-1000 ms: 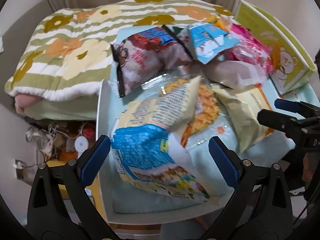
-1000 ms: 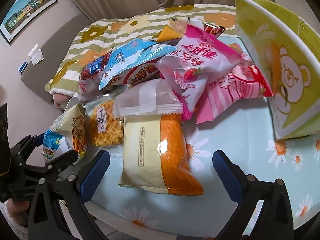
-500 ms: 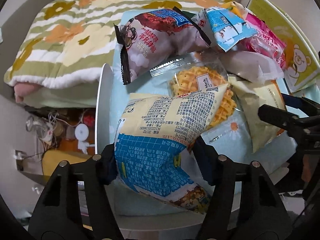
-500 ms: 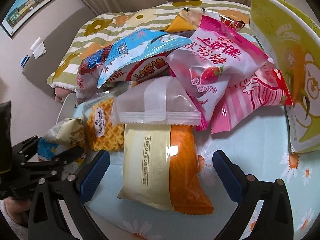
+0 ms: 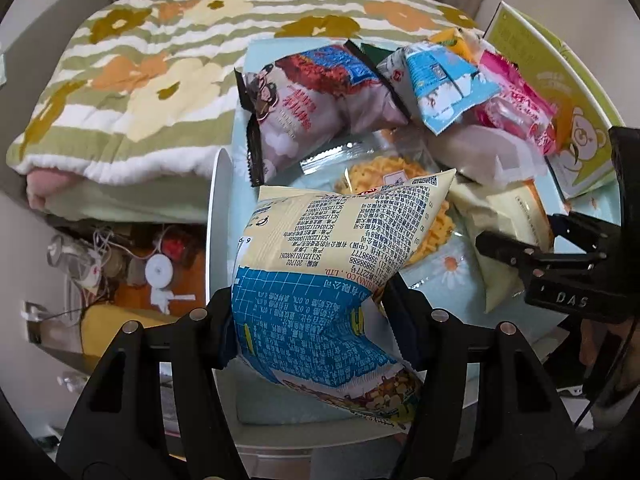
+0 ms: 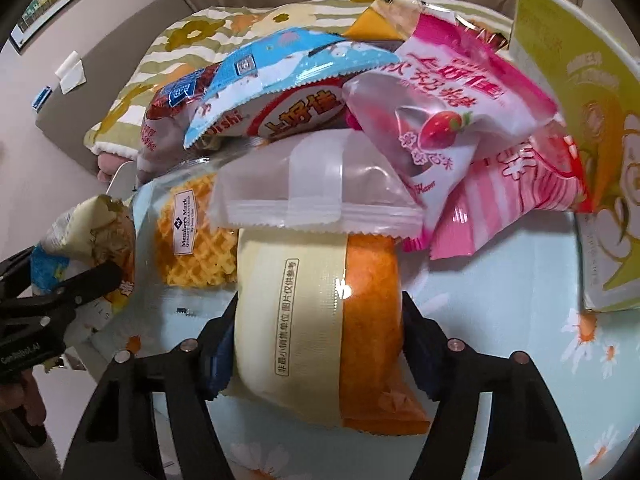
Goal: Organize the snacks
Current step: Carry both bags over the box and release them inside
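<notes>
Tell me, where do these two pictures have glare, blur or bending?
Right wrist view: a small white glare spot on the cream-and-orange packet, and the green box bends near the edge. Left wrist view: sharp print on the blue-and-cream bag; dark rounded corners.

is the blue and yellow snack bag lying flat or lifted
Lifted: the blue and yellow snack bag stands tilted up between the closing left claw's pads, above the table.

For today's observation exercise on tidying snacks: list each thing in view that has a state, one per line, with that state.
Left claw: closing, blue and cream snack bag pinched between its pads, lifted.
Right claw: closing, cream and orange snack bag between its pads, lying flat.
Clear packet: sealed, resting on the cream and orange bag.
Waffle pack: sealed, flat on the table.
Green box: propped upright.
</notes>
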Demonstrator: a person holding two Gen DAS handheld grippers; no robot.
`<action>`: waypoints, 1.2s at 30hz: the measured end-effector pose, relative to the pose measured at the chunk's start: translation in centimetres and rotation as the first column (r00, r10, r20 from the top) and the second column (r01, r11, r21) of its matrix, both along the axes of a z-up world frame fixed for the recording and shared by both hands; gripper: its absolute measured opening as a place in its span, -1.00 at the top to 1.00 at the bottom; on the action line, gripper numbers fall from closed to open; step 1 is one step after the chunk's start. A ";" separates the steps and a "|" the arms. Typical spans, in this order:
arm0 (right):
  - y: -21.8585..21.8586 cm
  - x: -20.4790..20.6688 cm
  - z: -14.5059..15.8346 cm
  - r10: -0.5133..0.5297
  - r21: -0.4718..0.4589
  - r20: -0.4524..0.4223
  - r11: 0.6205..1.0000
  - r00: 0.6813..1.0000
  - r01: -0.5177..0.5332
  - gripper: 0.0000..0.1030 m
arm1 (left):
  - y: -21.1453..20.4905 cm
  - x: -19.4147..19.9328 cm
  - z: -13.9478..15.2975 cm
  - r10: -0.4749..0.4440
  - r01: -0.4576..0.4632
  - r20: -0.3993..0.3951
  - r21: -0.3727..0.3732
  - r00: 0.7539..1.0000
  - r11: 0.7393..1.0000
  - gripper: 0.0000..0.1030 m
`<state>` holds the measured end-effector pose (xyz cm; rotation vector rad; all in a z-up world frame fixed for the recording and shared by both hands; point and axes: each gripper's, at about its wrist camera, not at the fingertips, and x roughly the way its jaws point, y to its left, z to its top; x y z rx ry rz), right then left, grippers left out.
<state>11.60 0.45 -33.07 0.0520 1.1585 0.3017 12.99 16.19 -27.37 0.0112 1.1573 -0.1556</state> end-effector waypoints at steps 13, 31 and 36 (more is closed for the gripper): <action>-2.6 -4.6 2.9 -0.072 0.028 -0.002 0.997 0.997 0.072 -0.20 | -2.0 -0.6 4.2 -0.061 0.063 0.075 -0.035 0.995 0.997 -0.13; -14.7 -4.9 16.3 -0.153 0.123 0.279 0.985 0.948 0.123 -0.20 | -13.9 3.5 15.7 -0.112 0.145 0.307 -0.087 0.945 0.986 -0.13; -20.6 -3.1 18.3 -0.150 0.123 0.327 0.986 0.933 0.116 -0.20 | -20.6 5.2 18.1 -0.111 0.157 0.353 -0.104 0.929 0.982 -0.13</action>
